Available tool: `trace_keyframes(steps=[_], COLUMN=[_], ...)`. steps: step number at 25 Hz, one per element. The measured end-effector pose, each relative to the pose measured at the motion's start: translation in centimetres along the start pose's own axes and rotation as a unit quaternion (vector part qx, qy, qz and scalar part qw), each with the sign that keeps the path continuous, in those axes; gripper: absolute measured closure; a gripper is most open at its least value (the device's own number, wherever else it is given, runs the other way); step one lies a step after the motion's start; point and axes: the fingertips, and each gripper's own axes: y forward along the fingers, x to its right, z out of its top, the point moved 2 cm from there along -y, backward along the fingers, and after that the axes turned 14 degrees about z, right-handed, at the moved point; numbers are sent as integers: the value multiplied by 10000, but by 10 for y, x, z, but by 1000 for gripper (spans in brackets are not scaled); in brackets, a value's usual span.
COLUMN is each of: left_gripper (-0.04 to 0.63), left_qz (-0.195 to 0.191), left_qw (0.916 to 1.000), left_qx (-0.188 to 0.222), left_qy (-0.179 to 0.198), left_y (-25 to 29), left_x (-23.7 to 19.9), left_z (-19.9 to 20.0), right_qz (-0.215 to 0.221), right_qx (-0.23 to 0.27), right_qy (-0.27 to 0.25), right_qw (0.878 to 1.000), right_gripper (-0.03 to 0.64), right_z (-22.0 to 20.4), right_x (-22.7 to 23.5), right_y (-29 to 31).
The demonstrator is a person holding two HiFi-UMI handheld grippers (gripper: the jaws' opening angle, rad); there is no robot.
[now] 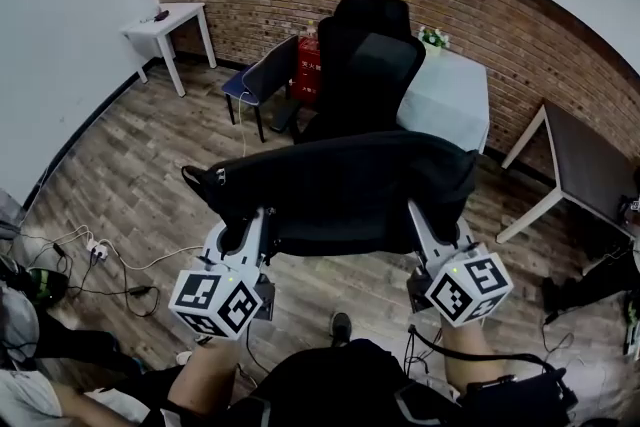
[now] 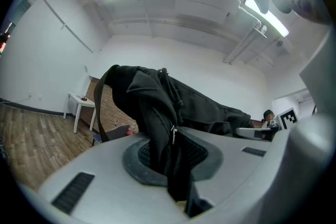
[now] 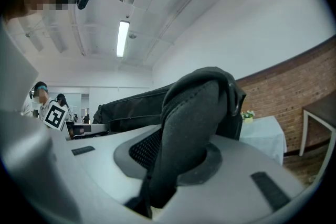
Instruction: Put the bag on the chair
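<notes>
Black bag (image 1: 340,185) hangs stretched between left hand-held gripper (image 1: 250,233) and right hand-held gripper (image 1: 438,230), both clamped on it.

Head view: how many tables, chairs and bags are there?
Tables: 3 (small white table, white-covered table, dark-topped table with white legs)
Chairs: 2 (black office chair, dark chair with blue seat)
Bags: 1 (black fabric bag)
Total: 6
</notes>
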Motion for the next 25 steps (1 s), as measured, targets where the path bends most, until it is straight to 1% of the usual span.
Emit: trace_keyframes(steps=[9, 18, 25], left_gripper=[548, 549, 548], left_qz=[144, 218, 266], left_qw=[9998, 9993, 9984], left_qx=[-64, -195, -355], left_qy=[122, 243, 352], left_y=[54, 106, 134], left_x=[20, 51, 58], left_z=[-4, -25, -32], right_qz=[129, 193, 206], right_qx=[37, 57, 42], right_qy=[34, 86, 142], right_qw=[9999, 9998, 9997], right_gripper=[531, 531, 529], right_z=[7, 6, 5], right_x=[56, 120, 148], right_y=[20, 25, 36])
